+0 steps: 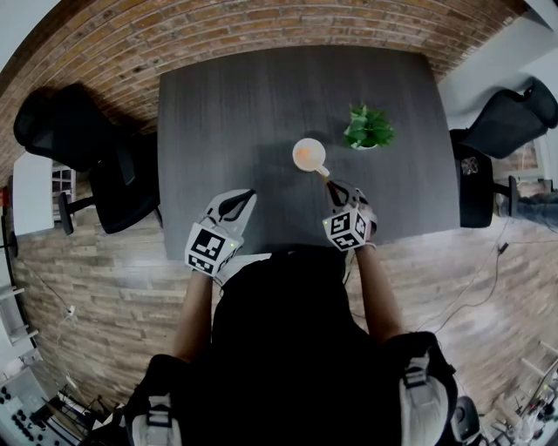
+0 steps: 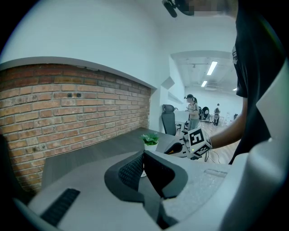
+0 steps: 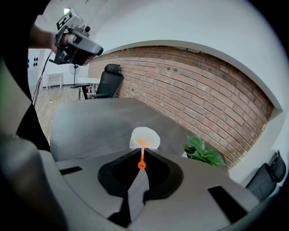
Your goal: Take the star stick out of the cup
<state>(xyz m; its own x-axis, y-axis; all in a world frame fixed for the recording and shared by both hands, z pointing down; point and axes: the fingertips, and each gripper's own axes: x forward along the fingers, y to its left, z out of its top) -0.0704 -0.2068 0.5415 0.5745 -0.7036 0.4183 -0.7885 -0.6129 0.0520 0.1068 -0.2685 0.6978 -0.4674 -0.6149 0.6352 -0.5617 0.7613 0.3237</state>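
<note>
Backing onto brick wall (image 1: 261, 26), dark table (image 1: 227, 131) holds cup (image 1: 309, 155); right gripper (image 1: 333, 185) pinches star stick (image 3: 142, 154), left gripper (image 1: 249, 195) closed.

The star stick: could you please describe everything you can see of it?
The star stick is thin, orange and plastic-looking, with a small round knob at its near end. The right gripper has its jaws shut on that knob. Its far end lies inside the white cup; no star shape shows.
</note>
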